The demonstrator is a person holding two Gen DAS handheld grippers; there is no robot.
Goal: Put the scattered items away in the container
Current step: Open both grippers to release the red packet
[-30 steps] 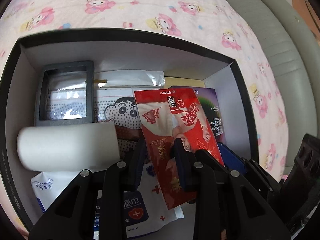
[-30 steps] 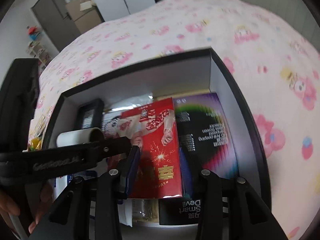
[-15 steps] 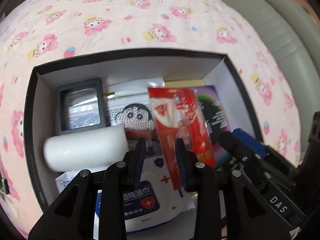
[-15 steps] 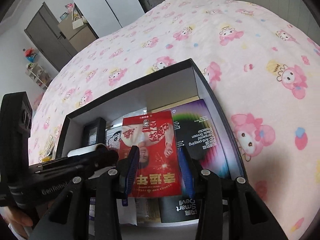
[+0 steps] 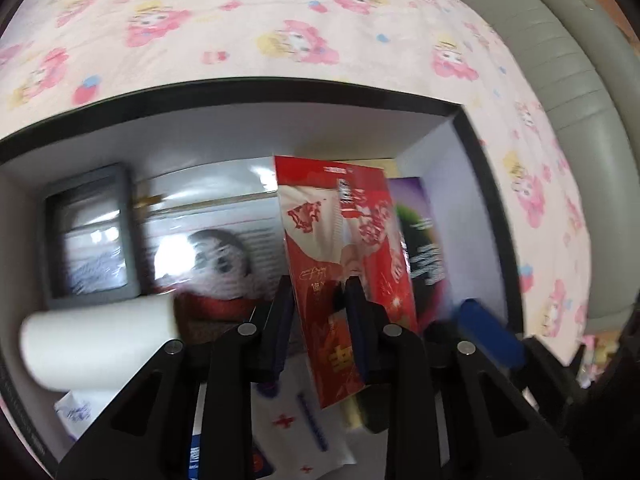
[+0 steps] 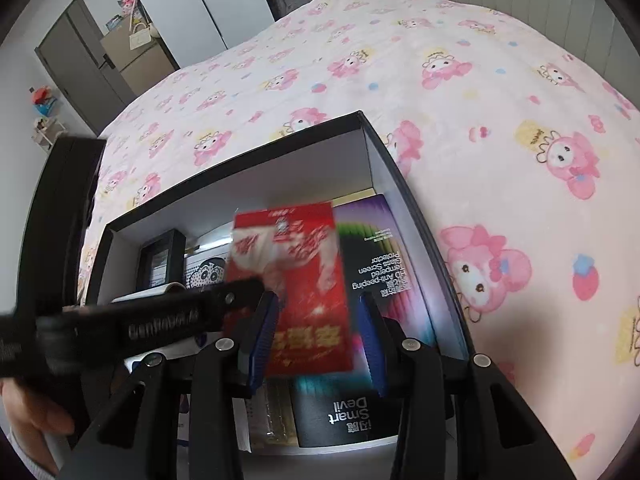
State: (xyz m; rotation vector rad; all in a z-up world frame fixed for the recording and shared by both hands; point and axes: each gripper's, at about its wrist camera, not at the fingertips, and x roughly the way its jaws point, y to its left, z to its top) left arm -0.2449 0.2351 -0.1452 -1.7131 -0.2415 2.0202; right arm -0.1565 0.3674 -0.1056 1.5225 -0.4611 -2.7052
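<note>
The red packet [image 5: 344, 264] stood tilted on edge inside the black box [image 6: 404, 168], clamped low down between the fingers of the left tool [image 5: 318, 320]. Its gold characters were too blurred to read. Just right of the packet lay a purple carton [image 6: 384, 264] printed "HD Anti-peeping Tempered Glass Screen Protector", and nearer than the packet a dark carton [image 6: 344, 416] marked "Smart Devil". The right tool [image 6: 316, 336] hung above the packet's near end with its blue pads apart, gripping nothing. The body of the left tool crossed in front of the packet's left side in the right wrist view, its lettering blurred.

Left of the packet lay a cartoon-face pack [image 5: 216, 256], a grey framed case [image 5: 88, 236], a white roll [image 5: 96, 344] and a white pouch with red crosses [image 5: 292, 424].

The box sat on a bed under a pink cartoon-print quilt [image 6: 500, 92], with a grey padded headboard [image 5: 580, 92] to the right of the box. Beyond the bed stood white wardrobe doors [image 6: 208, 4] and a grey door [image 6: 80, 60].
</note>
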